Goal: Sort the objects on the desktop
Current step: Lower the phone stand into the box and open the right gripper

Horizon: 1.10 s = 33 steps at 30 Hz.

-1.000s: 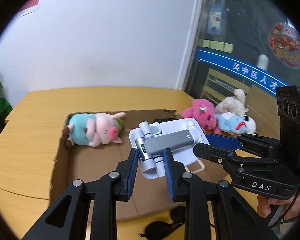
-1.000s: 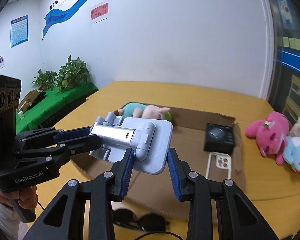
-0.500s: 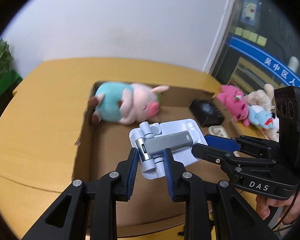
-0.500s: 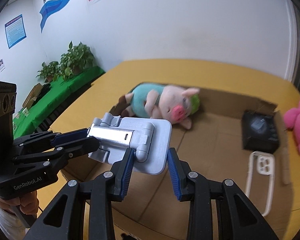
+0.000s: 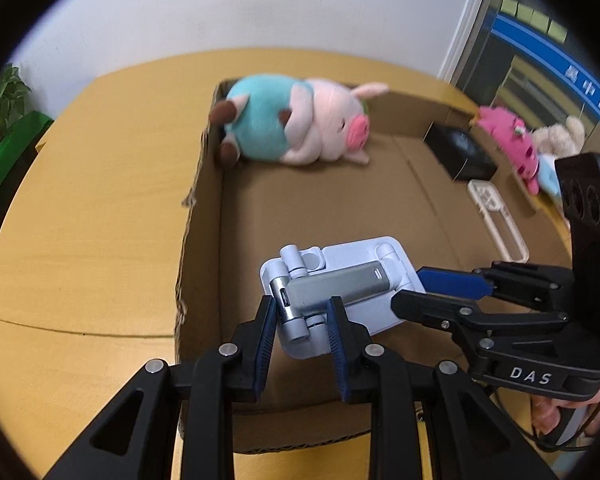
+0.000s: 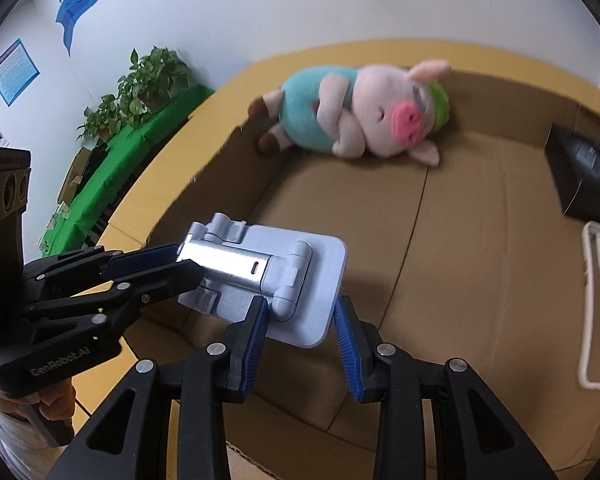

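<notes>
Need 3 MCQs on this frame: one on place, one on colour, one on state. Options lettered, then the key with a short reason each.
1. Where does the plush pig lie?
A. in the far corner of the cardboard box
B. on the table outside the box
C. on the phone stand

2. What colour is the pig's body clothing?
A. red
B. teal
C. yellow

3. How is the phone stand held?
A. by the left gripper alone
B. lying free on the box floor
C. by both, the right gripper too

Key: 1 A, it rests against the far box wall. 2 B, teal shows on its torso. 3 C, both sets of jaws clamp it above the box.
</notes>
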Each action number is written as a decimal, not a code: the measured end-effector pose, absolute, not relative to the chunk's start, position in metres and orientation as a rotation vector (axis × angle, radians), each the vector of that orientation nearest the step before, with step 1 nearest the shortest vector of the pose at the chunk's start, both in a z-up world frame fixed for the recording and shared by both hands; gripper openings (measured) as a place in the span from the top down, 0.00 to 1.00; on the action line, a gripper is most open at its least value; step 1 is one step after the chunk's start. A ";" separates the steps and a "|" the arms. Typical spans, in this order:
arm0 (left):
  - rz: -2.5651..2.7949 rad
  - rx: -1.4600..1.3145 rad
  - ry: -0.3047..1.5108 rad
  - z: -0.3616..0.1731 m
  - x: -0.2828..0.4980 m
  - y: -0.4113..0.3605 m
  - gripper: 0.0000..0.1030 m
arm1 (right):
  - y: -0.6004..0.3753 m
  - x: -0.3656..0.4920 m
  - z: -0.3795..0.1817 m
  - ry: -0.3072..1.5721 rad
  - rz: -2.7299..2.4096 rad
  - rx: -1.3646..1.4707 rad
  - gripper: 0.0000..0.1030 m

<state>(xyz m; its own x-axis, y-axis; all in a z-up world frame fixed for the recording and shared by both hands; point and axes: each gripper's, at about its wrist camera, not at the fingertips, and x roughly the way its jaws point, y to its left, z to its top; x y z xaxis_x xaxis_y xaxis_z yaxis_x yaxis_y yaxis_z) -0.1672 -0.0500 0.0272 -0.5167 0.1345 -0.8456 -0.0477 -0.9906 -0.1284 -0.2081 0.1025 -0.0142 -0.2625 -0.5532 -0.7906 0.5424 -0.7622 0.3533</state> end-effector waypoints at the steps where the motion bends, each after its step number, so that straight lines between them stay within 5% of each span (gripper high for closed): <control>1: 2.636 -1.507 -0.126 0.025 -0.167 -0.051 0.76 | 0.101 -0.208 -0.016 -0.018 -2.052 1.315 0.68; 13: 2.596 -1.724 0.147 0.007 -0.173 -0.043 0.87 | 0.068 -0.206 -0.052 -0.047 -1.832 1.504 0.71; 20: 2.625 -1.594 -0.007 0.033 -0.170 -0.055 0.87 | 0.106 -0.205 -0.034 -0.181 -1.901 1.445 0.68; 25: 2.494 -1.568 -0.143 0.026 -0.193 -0.035 0.87 | 0.164 -0.194 0.002 -0.289 -2.031 1.335 0.49; 33: 2.411 -1.752 -0.114 -0.017 -0.220 -0.017 0.87 | 0.231 -0.172 0.020 -0.317 -2.157 1.301 0.47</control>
